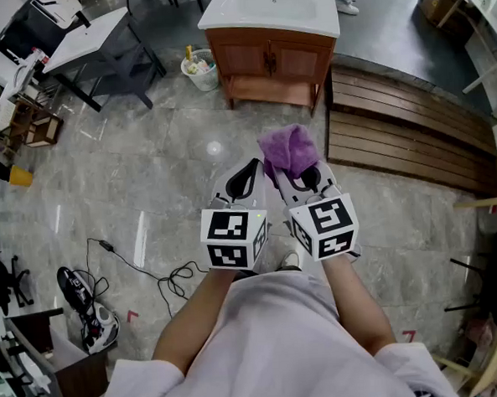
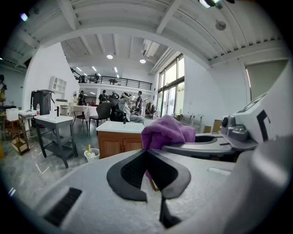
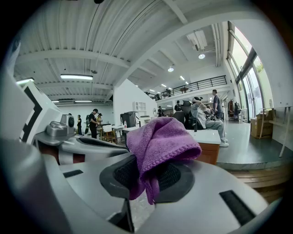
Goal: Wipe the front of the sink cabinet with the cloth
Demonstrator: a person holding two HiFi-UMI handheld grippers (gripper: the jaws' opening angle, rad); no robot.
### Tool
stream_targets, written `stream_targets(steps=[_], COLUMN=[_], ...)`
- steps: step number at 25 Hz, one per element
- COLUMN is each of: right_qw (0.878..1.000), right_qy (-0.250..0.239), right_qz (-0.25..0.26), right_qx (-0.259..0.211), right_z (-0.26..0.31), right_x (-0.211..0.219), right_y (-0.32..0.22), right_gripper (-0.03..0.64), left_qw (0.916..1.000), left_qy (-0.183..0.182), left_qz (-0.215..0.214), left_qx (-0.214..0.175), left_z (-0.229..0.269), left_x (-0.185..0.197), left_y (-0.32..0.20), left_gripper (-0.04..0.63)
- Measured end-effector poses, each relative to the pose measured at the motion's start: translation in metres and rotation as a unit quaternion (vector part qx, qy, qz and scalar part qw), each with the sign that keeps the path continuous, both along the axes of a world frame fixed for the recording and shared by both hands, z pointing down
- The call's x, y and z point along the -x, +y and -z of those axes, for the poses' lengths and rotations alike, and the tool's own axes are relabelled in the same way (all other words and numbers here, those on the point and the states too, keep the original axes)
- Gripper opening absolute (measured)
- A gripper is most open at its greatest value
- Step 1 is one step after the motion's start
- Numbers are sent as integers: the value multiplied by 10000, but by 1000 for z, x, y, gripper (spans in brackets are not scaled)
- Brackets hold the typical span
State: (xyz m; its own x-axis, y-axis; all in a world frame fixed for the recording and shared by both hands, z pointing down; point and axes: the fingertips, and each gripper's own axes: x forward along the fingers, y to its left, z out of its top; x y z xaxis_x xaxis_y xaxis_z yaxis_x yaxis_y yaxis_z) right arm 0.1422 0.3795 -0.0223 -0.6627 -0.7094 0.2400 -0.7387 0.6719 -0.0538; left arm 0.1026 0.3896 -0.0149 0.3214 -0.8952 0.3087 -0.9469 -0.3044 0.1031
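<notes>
Right tool (image 1: 296, 179) pinches cloth (image 1: 289, 151); left tool (image 1: 254, 172) pressed together, empty; cabinet (image 1: 269, 62) far, upper centre; bunched cloth may slip when rubbed.

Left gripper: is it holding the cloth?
No, the left gripper has its jaws together on nothing, while the purple cloth is clamped in the right gripper.

Small white bin (image 1: 199, 70), slatted wooden platform (image 1: 400, 138), white-topped table (image 1: 87, 37), black cable (image 1: 107, 245) on marble floor (image 1: 146, 166).
</notes>
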Motion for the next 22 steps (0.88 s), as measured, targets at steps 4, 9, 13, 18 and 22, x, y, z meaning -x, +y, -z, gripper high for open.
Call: stream_targets(steps=[4, 9, 13, 18, 22], right_qw=[10000, 9998, 9997, 9997, 9997], right_qy=[-21, -84, -91, -95, -67], right_qz=[38, 150, 197, 204, 189], right_qx=[7, 72, 77, 87, 100], right_z=[-2, -6, -9, -12, -16], right_x=[-15, -32, -48, -57, -59], right_y=[-9, -18, -29, -43, -56], right_gripper=[72, 72, 72, 72, 72], left_qw=[10000, 9999, 9998, 9998, 9998], left_qy=[-38, -126, -169, -179, -133], left_qz=[2, 18, 83, 107, 120], left_qx=[11, 56, 46, 53, 32], left_z=[-2, -4, -6, -8, -9], left_x=[-16, -36, -49, -55, -54], left_y=[-9, -20, -29, -43, -58], left_gripper=[5, 5, 5, 5, 5])
